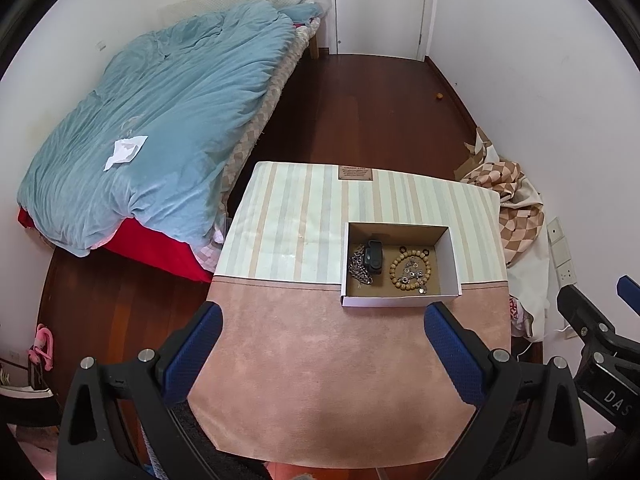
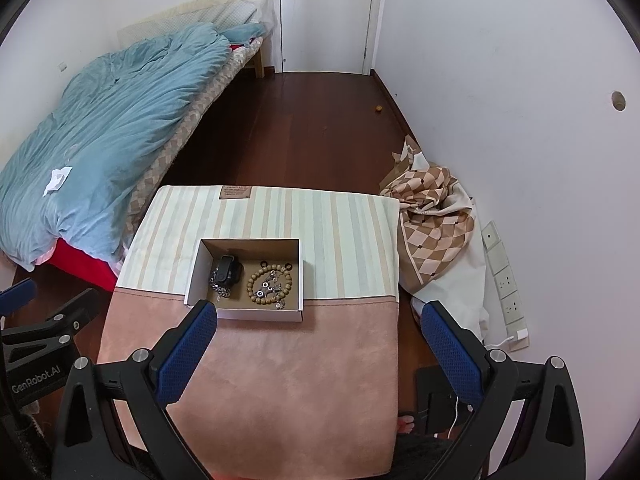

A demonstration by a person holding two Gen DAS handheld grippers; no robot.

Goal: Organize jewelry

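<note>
A shallow cardboard box (image 1: 454,248) (image 2: 196,270) sits on a cloth-covered table (image 1: 320,360) (image 2: 280,380). Inside lie a wooden bead bracelet (image 1: 394,270) (image 2: 253,284), small metal charms (image 1: 412,272) (image 2: 272,286) within it, a black watch-like item (image 1: 374,256) (image 2: 229,269) and a silver chain (image 1: 358,270) (image 2: 220,290). My left gripper (image 1: 324,320) is open and empty, above the table near the box's front. My right gripper (image 2: 320,316) is open and empty, just right of the box. Each gripper shows at the edge of the other's view (image 1: 592,332) (image 2: 52,320).
A bed with a blue duvet (image 1: 152,120) (image 2: 100,120) stands left of the table. A checkered cloth heap (image 1: 516,208) (image 2: 436,216) lies on the floor at the right by the wall. A white door (image 1: 380,4) (image 2: 328,12) is at the far end.
</note>
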